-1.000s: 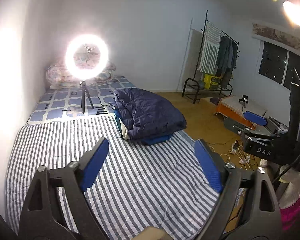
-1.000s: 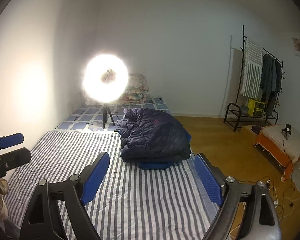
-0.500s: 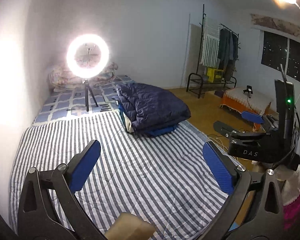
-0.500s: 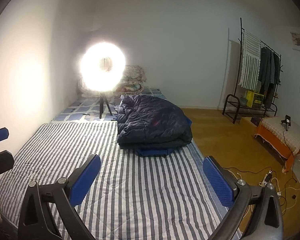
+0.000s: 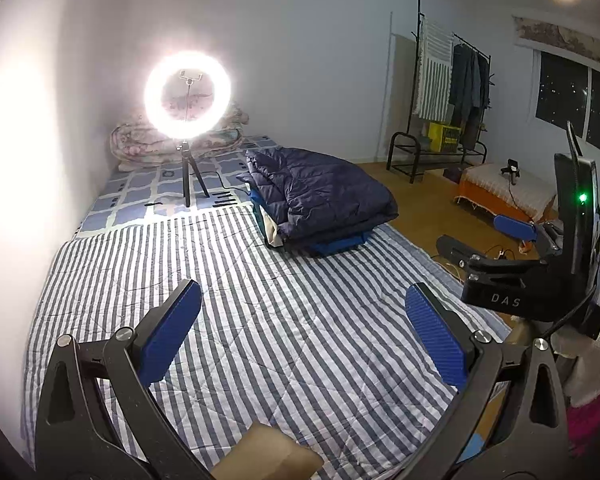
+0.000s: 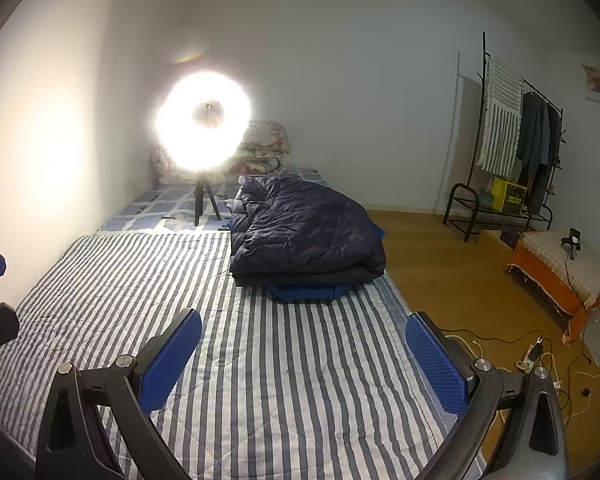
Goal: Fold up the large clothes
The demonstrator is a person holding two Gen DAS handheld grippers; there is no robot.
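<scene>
Coat [image 5: 320, 196], folded and navy, lay on the striped bed [image 5: 260, 320] beside the ring light [image 5: 188, 94]. Both my left gripper [image 5: 300, 332] and right gripper [image 6: 302, 354] had just opened their jaws wide, holding nothing.

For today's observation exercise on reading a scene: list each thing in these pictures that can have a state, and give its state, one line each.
left gripper: open, nothing between its jaws.
right gripper: open, nothing between its jaws.
ring light: switched on, upright on its tripod.
dark blue padded garment: folded, piled on the mat.
striped mat: spread flat.
clothes rack: clothes hanging on it.
</scene>
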